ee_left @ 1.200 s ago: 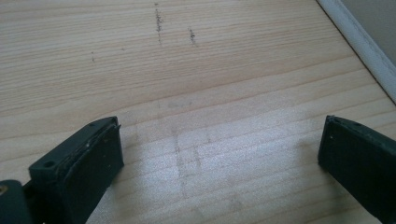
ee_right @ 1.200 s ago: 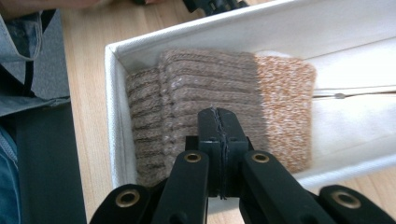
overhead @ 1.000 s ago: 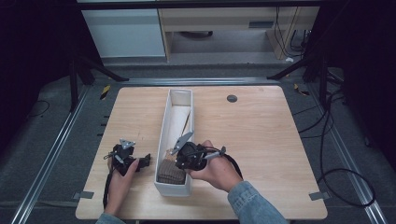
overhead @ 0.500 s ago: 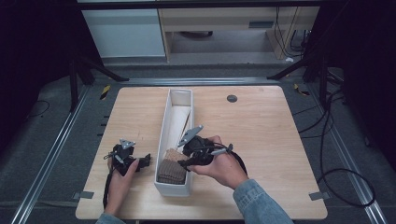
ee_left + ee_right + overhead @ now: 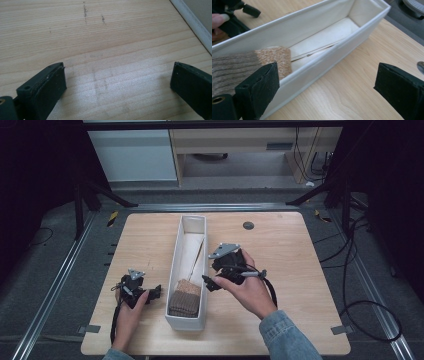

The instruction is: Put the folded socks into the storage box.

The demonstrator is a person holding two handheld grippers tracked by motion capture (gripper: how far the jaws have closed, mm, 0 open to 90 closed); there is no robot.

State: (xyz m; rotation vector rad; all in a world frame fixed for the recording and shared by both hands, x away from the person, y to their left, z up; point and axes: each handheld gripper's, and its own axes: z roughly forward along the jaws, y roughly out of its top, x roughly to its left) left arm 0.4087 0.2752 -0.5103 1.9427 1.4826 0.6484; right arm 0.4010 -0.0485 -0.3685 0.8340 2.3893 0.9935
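Right tongs (image 5: 209, 282) pulled back, just opening; ribbed brown sock (image 5: 184, 298) in bin (image 5: 172, 270).

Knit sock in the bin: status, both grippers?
Right gripper open, jaws just opened, nothing between them, beside the white bin. Left gripper open over bare table. Knit sock lies in bin's near end. Nothing in the way.

A light wooden desk (image 5: 300, 250) stands on a grey carpeted floor (image 5: 55, 295), with metal rails (image 5: 50, 305) running along both sides. Beyond it sit a white cabinet (image 5: 132, 155) and a pale wooden shelf unit (image 5: 240, 150). Black cables (image 5: 370, 320) trail across the floor at the right; the edges lie in darkness.
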